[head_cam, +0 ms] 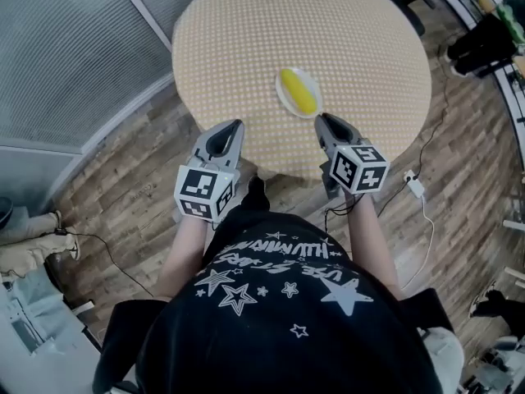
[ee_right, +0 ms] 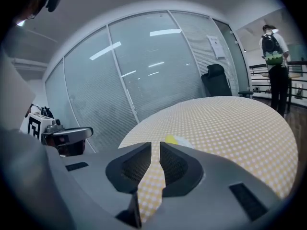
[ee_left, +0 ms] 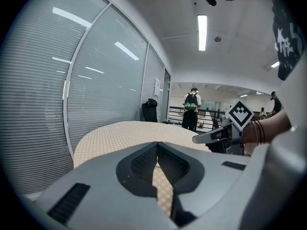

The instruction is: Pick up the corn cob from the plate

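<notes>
Resting on a small white plate (head_cam: 283,97), the yellow corn cob (head_cam: 299,91) is being shown near the person's edge of the round, checked surface (head_cam: 246,39). The left claw (head_cam: 237,125) is being held closed and empty at the rim of the surface, well to the left of the plate. The right claw (head_cam: 321,118) is being held closed as well, with nothing between its jaws, just short of the plate's near edge. Both are being pointed forward and slightly downward.
</notes>
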Tool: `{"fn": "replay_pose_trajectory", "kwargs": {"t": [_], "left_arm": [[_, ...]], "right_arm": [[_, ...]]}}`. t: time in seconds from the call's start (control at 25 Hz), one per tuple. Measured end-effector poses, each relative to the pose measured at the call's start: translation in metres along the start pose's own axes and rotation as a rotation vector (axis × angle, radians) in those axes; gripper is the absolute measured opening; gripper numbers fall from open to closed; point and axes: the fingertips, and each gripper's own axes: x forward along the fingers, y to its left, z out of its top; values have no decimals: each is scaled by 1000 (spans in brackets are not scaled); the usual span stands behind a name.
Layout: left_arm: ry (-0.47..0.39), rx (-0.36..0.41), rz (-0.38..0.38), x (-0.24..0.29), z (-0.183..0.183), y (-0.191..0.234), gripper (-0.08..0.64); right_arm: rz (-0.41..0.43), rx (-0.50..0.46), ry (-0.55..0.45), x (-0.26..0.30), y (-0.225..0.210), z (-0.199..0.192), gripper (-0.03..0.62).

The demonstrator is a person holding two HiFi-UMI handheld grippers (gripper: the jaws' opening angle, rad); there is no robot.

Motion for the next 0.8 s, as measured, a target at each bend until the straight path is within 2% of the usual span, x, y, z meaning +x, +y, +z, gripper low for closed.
{"fn": "replay_pose_trajectory", "kwargs": {"t": [0.12,0.24,0.44,0.64,0.8], "left_arm": [[10,1,-15,15,1,21,9],[17,-4,-33,31,2,40,9],[25,-15,-71,53,-1,62,9],[33,-18,-120,74,-6,74,9],[43,-25,-123,85,-8,84,9]], "right_arm": [[-17,-18,60,25,-4,1,52],[-30,-43,142,50,-8,-3,167],[-63,-96,272,92,-16,-12,245],[-117,-187,389,128,-34,-20,258],[-128,-244,481,150,-47,-29,256]]}}
